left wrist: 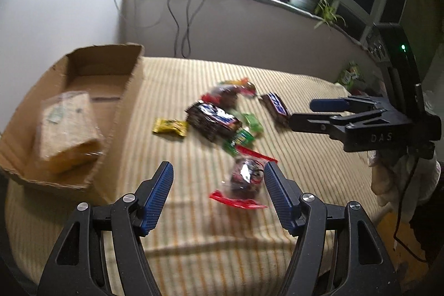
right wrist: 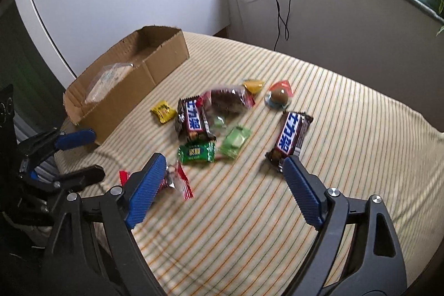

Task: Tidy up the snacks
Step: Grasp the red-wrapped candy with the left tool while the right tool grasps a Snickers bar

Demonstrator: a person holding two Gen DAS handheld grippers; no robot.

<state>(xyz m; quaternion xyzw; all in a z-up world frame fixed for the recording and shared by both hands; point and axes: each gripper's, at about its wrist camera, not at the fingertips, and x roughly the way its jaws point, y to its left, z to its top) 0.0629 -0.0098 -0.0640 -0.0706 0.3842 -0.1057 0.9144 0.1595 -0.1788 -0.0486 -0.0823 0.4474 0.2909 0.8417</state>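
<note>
Snacks (right wrist: 211,118) lie scattered in a loose heap on the striped cloth (right wrist: 333,101), and almost all of the sorting is left to do. Only one clear-wrapped pack (left wrist: 68,126) sits inside the cardboard box (left wrist: 130,90) at the cloth's left edge. Outside it I count two dark chocolate bars (right wrist: 290,139), a yellow sweet (right wrist: 163,111), a green sweet (right wrist: 196,152), a pale green packet (right wrist: 235,142), a round brown sweet (right wrist: 279,97) and two clear packs with red ends, among others. My left gripper (left wrist: 217,186) stands wide open and empty, its jaws either side of the nearer red-ended pack (left wrist: 245,179) without pressing it; I judge that one the next to go. My right gripper (right wrist: 222,179) is open too, holding nothing, just short of the nearer chocolate bar.
</note>
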